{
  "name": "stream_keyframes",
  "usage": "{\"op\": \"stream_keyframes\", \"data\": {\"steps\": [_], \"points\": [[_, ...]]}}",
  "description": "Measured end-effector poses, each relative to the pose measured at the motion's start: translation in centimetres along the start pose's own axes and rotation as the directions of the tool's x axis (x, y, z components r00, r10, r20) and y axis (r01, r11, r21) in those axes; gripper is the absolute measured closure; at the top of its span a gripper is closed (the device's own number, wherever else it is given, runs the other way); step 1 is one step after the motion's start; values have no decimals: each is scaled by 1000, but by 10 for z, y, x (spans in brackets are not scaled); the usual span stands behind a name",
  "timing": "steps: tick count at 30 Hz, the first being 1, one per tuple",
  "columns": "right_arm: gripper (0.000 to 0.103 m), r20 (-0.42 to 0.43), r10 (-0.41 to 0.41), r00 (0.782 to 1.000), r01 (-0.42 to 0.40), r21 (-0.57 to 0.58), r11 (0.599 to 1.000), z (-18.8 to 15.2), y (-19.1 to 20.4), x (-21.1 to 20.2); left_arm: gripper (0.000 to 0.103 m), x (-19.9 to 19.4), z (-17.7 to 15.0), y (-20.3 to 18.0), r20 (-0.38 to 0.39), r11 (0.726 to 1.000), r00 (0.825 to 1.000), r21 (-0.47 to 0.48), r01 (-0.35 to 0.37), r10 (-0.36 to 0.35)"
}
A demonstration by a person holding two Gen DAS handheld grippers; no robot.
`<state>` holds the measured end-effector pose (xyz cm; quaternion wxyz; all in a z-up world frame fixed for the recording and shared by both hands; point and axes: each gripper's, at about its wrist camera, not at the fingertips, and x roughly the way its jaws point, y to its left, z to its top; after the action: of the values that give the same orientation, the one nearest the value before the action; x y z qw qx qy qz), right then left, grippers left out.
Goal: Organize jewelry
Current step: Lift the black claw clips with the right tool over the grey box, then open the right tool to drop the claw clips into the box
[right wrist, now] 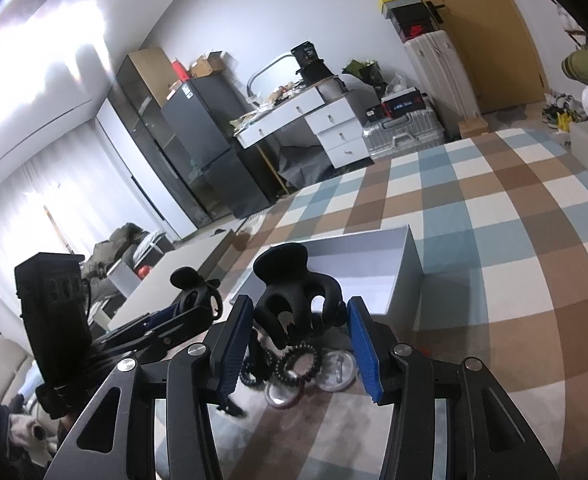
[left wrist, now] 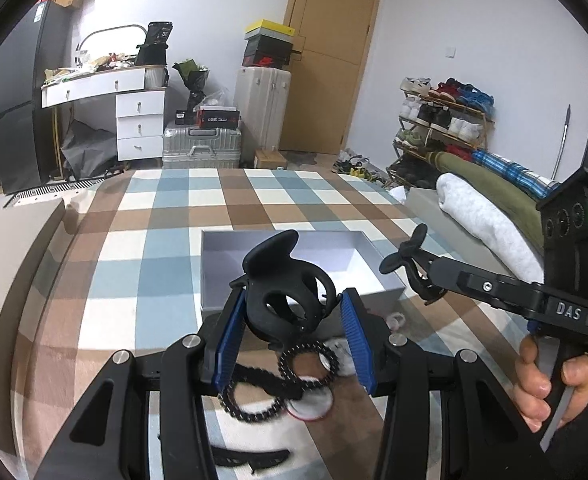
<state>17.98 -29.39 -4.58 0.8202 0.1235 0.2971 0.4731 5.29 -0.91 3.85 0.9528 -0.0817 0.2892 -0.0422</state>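
**Two claw clips aloft, one per gripper**

- Left claw clip (left wrist: 282,280): matte black, looped prongs. Long axis runs 12–6 in the left wrist view, broad thumb tab at 12, teeth at 6. It hangs over the near edge of the open grey box (left wrist: 214,300).
- Left gripper (left wrist: 293,296): blue pads clamped on the clip's sides.
- Right claw clip (right wrist: 286,280): same black type, tab at 12, teeth at 6, in front of the box.
- Right gripper (right wrist: 300,302): pads pinch that clip; right hand (left wrist: 550,384) wraps the handle at 4 o'clock.
- Black beaded bracelets (left wrist: 308,360) lie on the checked blanket (left wrist: 166,220) below both clips.
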Motion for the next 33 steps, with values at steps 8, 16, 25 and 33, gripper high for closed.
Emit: {"op": "stream_keyframes", "data": {"steps": [8,16,25,33], "points": [[56,2,3,1000,-3,34,999,9,-3,12,61,20,11,7,-21,999,999,1,-37,37],[56,3,11,1000,-11,114,993,21,-15,28,61,40,15,14,-61,998,996,-3,-69,69],[55,-21,11,1000,-7,170,985,20,-36,33,61,55,11,16,-121,995,988,2,-99,98],[55,-44,15,999,-7,182,983,20,-41,36,61,58,10,3,-158,989,978,78,-122,133]]}}
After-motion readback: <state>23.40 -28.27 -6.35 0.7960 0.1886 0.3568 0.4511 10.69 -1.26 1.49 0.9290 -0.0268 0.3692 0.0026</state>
